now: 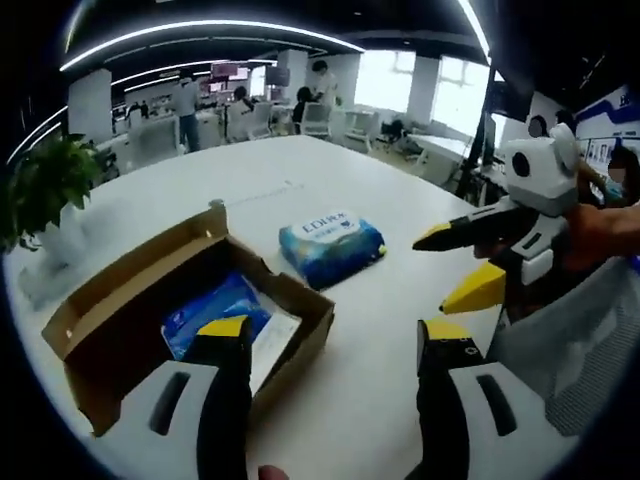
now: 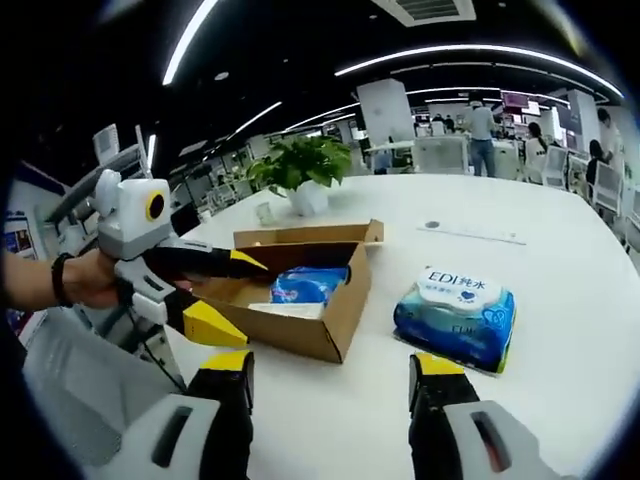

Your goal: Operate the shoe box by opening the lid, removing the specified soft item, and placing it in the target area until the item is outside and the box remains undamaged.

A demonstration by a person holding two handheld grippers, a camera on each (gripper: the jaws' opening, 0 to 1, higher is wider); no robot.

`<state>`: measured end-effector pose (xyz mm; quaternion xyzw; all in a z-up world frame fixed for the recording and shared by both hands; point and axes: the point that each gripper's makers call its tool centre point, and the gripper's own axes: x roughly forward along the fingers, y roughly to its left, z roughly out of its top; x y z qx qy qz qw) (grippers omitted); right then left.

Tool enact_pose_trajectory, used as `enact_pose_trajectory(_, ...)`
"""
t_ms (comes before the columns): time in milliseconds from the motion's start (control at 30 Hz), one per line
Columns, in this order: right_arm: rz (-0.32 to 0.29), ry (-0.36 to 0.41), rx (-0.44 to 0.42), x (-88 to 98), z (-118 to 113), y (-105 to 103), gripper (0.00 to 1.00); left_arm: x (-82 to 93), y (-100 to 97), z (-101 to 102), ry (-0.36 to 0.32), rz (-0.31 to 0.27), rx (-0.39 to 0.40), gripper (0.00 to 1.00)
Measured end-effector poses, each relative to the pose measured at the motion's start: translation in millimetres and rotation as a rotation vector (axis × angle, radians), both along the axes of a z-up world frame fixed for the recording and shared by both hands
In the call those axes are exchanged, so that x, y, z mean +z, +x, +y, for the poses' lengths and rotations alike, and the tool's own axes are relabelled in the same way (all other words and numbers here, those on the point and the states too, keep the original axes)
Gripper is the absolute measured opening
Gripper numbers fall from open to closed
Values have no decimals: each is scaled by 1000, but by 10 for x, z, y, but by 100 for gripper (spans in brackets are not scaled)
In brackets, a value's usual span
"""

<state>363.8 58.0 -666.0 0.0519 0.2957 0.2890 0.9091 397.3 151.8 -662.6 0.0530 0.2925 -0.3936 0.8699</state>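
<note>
Seemingly mid-task: left gripper view, my left gripper [image 1: 335, 335] hangs released over the bench [image 1: 380, 420] by the shoe box [image 1: 180, 300], lid already open, a blue soft pack [image 1: 215, 310] inside; another wipes pack [image 1: 330, 245] lies outside, beside it. Right gripper view: my right gripper [image 2: 330, 372] is released too, empty, facing the box. Next, judged: reach in and grip the inner pack gently, sparing the cardboard walls.

Open shoe box [image 2: 310, 300]; blue pack [image 2: 456, 314] lies beside it.
</note>
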Motion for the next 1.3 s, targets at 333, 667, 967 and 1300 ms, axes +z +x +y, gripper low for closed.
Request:
enact_pose_trajectory(333,-19,-11,-29,70,54,33,62,85,18,380,-38,-9,114,67)
enact_pose_trajectory(667,-48,0,-79,181,1,95,64,214,106,667,-37,-45,196,67)
enact_pose_trajectory(967,-56,-6,-96,215,-81,-20,65,382,82,746,-88,-70,292,68)
enact_pose_trajectory(1300,-65,-4,-115,248,-218,-117,66,334,-9,875,-30,-83,331,67)
